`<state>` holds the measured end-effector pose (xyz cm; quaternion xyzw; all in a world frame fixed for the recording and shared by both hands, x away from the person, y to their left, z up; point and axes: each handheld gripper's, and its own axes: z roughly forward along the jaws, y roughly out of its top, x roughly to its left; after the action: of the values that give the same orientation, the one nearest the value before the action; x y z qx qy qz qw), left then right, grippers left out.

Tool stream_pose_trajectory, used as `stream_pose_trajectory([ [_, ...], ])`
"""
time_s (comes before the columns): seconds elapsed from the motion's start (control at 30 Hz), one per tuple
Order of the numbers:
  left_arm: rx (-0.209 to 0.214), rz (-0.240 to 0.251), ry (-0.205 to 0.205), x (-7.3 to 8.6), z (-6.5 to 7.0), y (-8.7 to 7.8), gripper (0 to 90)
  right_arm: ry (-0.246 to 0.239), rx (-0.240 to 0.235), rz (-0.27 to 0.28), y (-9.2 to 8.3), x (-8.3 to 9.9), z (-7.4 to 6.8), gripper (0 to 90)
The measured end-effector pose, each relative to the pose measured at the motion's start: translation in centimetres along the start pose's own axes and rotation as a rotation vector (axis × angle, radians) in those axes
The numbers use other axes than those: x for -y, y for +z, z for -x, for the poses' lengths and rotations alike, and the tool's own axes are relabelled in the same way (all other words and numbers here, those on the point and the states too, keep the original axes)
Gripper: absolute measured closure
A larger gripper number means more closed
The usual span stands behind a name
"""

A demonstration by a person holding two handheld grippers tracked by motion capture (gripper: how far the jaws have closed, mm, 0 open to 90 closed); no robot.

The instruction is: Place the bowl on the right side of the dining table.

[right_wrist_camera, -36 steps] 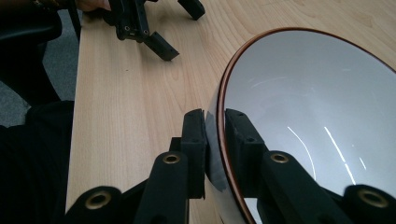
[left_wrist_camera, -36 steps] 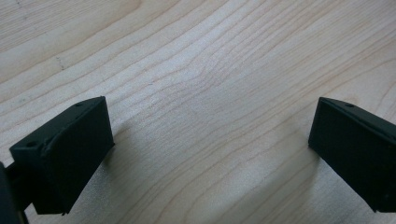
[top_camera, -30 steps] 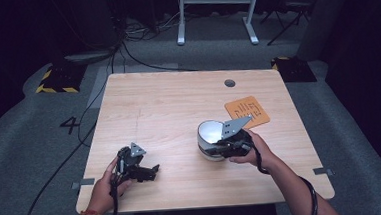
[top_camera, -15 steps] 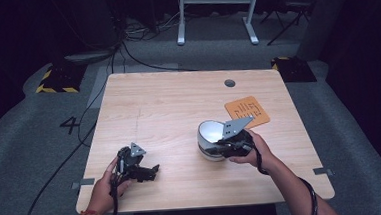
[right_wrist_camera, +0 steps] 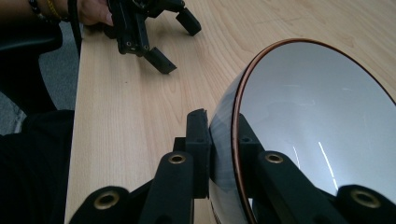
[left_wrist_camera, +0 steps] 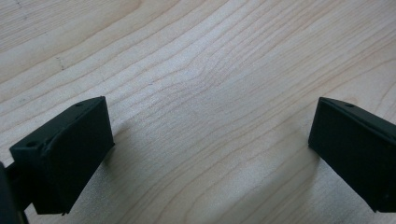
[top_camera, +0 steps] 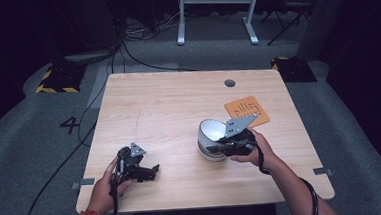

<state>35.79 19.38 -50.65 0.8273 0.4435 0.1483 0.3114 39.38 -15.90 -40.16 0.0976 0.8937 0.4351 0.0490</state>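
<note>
Wooden surface (top_camera: 169,114) bearing a glossy, probably fragile bowl (right_wrist_camera: 317,121); right gripper (right_wrist_camera: 223,140) is pinching its rim, left gripper (left_wrist_camera: 205,154) resting open.

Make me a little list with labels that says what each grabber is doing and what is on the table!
right gripper: shut on the bowl's rim, one jaw inside, one outside
bowl: white inside, thin brown rim, tilted, on the table near the mat
left gripper: open, nothing between its jaws, low over bare wood
orange mat: flat on the table, behind the bowl, toward the right edge
table: light wood, small round hole near its far edge
</note>
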Motion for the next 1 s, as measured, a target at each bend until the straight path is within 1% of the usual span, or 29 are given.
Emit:
stream_pose_trajectory([
  [0.1, 0.0, -0.002, 0.003, 0.0, 0.0, 0.0, 0.0, 0.003, 0.009, 0.01, -0.3, -0.2, 0.0, 81.5],
  [0.23, 0.0, -0.003, 0.004, 0.0, 0.0, 0.0, 0.0, -0.009, 0.017, 0.022, -0.7, -0.4, -0.1, 81.5],
  [0.33, 0.0, -0.001, 0.001, 0.0, 0.0, 0.0, 0.0, -0.014, 0.021, 0.024, -0.9, -0.5, -0.1, 81.5],
  [0.37, 0.0, -0.005, 0.007, 0.0, 0.0, 0.0, 0.0, -0.015, 0.02, 0.024, -1.0, -0.5, -0.1, 81.5],
  [0.4, 0.0, -0.001, 0.001, 0.0, 0.0, 0.0, 0.0, -0.018, 0.022, 0.024, -1.1, -0.5, -0.2, 81.4],
  [0.5, 0.0, -0.001, 0.001, 0.0, 0.0, 0.0, 0.0, -0.021, 0.028, 0.024, -1.2, -0.6, -0.2, 81.4],
  [0.63, 0.001, -0.004, 0.005, 0.0, 0.0, 0.0, 0.0, -0.02, 0.039, 0.04, -1.7, -0.8, -0.2, 81.4],
  [1.0, 0.001, -0.004, 0.005, 0.0, 0.0, 0.0, 0.0, -0.03, 0.057, 0.056, -2.8, -1.2, -0.4, 81.4],
])
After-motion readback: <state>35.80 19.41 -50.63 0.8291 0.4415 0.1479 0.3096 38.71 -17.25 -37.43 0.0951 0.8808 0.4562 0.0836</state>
